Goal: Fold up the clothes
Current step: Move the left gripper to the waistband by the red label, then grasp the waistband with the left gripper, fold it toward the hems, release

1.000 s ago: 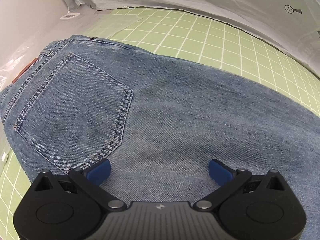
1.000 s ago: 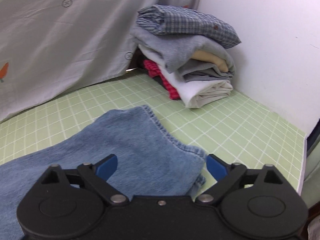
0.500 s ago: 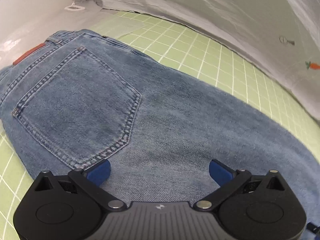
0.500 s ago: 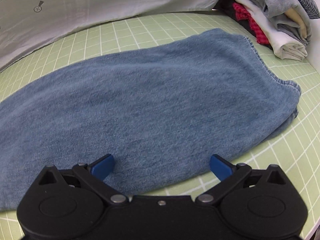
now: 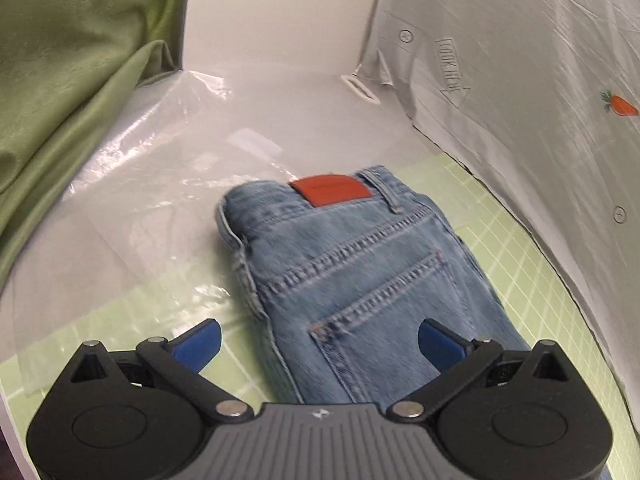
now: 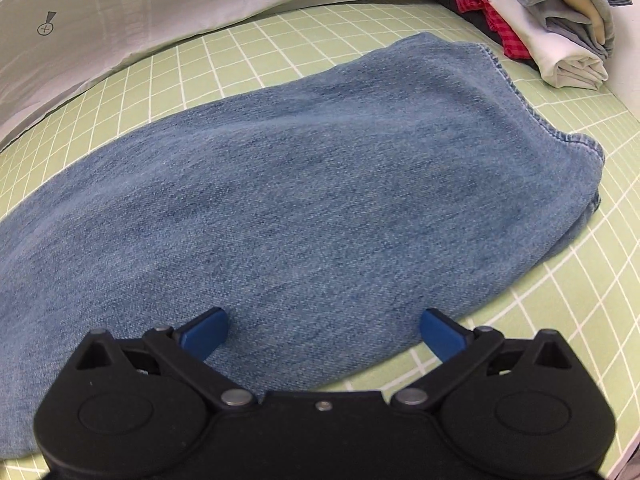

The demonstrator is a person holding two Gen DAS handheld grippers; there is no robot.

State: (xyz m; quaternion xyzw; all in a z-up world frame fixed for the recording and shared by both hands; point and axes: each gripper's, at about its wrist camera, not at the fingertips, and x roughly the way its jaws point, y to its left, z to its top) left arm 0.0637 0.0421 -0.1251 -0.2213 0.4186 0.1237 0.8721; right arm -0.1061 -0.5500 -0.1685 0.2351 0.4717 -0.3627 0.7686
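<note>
Green grid mat [image 6: 256, 44] w/ grey sheet [image 5: 520, 80] behind: jeans [image 6: 280, 184] lie flat, one leg over the other, both tongs empty

Jeans run lengthwise across mat, waist end w/ red patch [image 5: 331, 191] at left on clear plastic [image 5: 152, 184], hems [image 6: 560, 136] at right near folded stack [image 6: 560, 32]. Left gripper [image 5: 318, 338] hangs over waist/back pocket, jaws wide apart, nothing held; right gripper [image 6: 324, 330] same over lower leg, near edge. Judging step: jeans halved lengthwise, crosswise fold looks due; fits either end being brought over the other, so next move needs a firm pinch thru both layers at an end. Vs 0.5 s ago: left view has swung toward the waistband, patch now centre, green cloth [image 5: 72, 72] now in view; right view barely changed, a bit closer
</note>
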